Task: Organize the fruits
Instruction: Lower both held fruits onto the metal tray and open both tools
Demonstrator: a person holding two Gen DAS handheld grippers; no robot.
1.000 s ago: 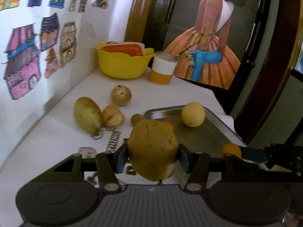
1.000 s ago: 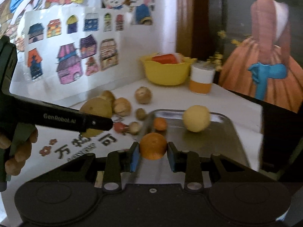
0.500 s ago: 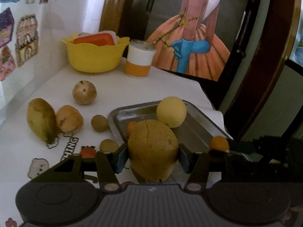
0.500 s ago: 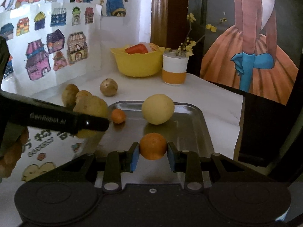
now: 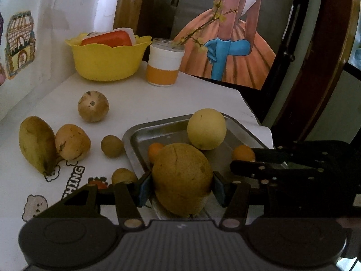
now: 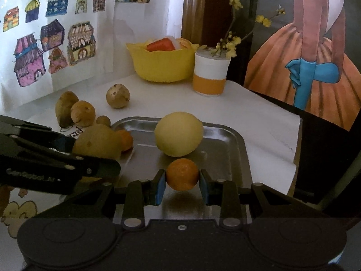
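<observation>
**Ana:** So, what is the biggest thing on the white table point(image 5: 140, 103)?

**Ben:** It is the metal tray point(image 6: 227, 149), which lies near the right edge of the table. Behind it, by the wall, a yellow bowl point(image 5: 108, 61) stands, and just beside the bowl there is a white and orange cup point(image 5: 163, 65) with a flowering twig in it.

**Ana:** And the fruits?

**Ben:** The left gripper point(image 5: 181, 186) is closed on a big brownish fruit point(image 5: 182, 180) and holds it over the near left corner of the tray. I cannot tell if the fruit touches the tray. A pale yellow round fruit point(image 6: 179, 134) lies in the tray, toward the far side. On the table left of the tray I see a long brown-green fruit point(image 5: 36, 144) touching a rounder brown fruit point(image 5: 72, 142), and farther back a round brown fruit point(image 5: 93, 106) alone.

**Ana:** What does the other tool hold?

**Ben:** The right gripper point(image 6: 182, 184) has its pads pressed on a small orange point(image 6: 182, 174), above the tray floor, just in front of the pale yellow fruit. A second small orange point(image 5: 155, 150) lies in the tray at its left side. Two little brown fruits, one point(image 5: 111, 146) near the tray corner and one point(image 5: 123, 176) closer to the camera, lie on the table.
</observation>
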